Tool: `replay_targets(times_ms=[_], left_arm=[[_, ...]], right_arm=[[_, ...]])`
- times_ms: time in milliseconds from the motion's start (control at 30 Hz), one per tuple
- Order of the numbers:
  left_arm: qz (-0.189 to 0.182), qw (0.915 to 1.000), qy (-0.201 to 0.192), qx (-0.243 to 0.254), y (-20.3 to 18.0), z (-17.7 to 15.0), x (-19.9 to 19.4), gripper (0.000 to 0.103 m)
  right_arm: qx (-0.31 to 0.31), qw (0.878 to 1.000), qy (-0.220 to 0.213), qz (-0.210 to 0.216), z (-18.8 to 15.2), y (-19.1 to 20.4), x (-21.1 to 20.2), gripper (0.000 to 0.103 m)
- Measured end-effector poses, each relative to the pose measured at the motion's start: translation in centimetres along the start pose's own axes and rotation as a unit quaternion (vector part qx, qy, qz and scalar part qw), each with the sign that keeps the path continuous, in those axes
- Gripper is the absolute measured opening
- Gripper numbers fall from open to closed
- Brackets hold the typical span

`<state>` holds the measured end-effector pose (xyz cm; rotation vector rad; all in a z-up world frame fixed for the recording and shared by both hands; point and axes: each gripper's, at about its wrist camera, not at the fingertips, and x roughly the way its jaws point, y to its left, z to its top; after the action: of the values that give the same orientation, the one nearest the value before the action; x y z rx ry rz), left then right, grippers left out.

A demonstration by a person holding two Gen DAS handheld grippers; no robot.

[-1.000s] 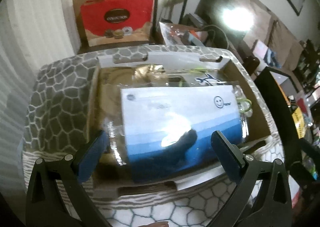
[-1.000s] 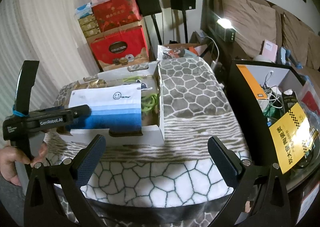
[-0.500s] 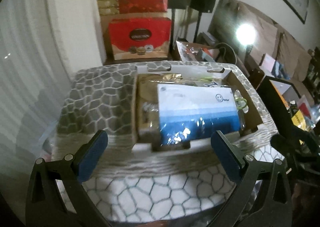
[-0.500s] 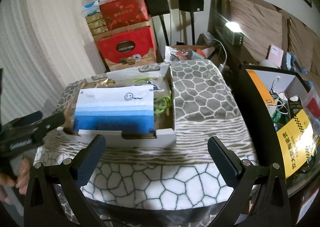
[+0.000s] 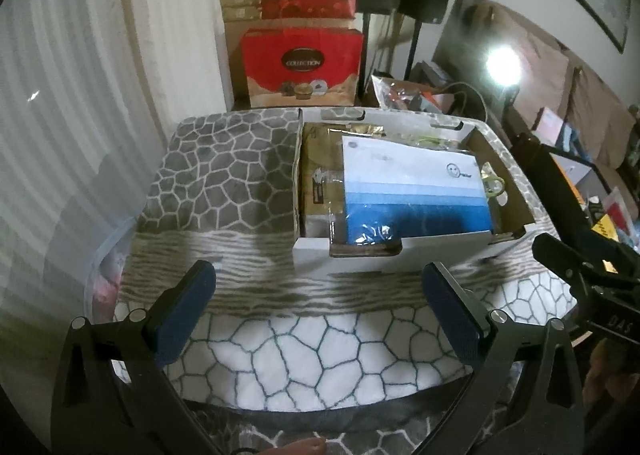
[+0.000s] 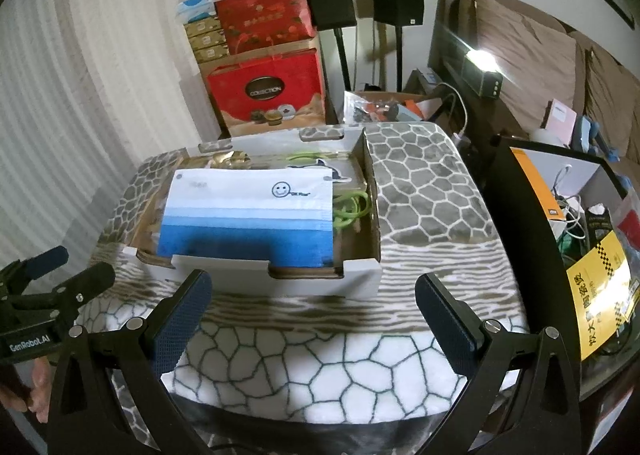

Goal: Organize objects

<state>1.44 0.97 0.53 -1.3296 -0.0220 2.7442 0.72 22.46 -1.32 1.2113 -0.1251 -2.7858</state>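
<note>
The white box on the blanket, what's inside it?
Inside the white box, a blue-and-white packet lies on top. Green loops show beside it, and gold and brown packaging peeks out underneath. The packet hides whatever else lies below.

- Cardboard box (image 6: 320,281): shallow open tray, white outside, brown inside, with cut-out notches in its near and far walls. It sits flat on a blanket (image 6: 424,191) printed with grey and white cells.
- Mask pack (image 6: 248,211): flat rectangular packet in clear glossy wrap, white at the far edge and shading through pale blue bands to deep blue at the near edge, with a small smiley face printed near one far corner. It lies face up on top of the box's contents, its blue edge against the near wall.
- Green cord (image 6: 350,209): thin, looped, just beside the pack's right end inside the box.
- Gold foil packet (image 6: 230,159): crumpled, at the far wall, partly hidden behind the pack.
- Brown packaging (image 5: 320,179): flat, under the pack's left end.
</note>
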Motion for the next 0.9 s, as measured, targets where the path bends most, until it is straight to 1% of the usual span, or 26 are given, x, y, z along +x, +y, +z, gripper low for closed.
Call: replay_targets(times_ms=[900], left_arm=[[0.01,0.9999,-0.009,-0.006,0.33,-0.1,-0.31,0.103]], right_arm=[[-0.013,1.0,0.001,-0.007,-0.17,0.5,0.24,0.102]])
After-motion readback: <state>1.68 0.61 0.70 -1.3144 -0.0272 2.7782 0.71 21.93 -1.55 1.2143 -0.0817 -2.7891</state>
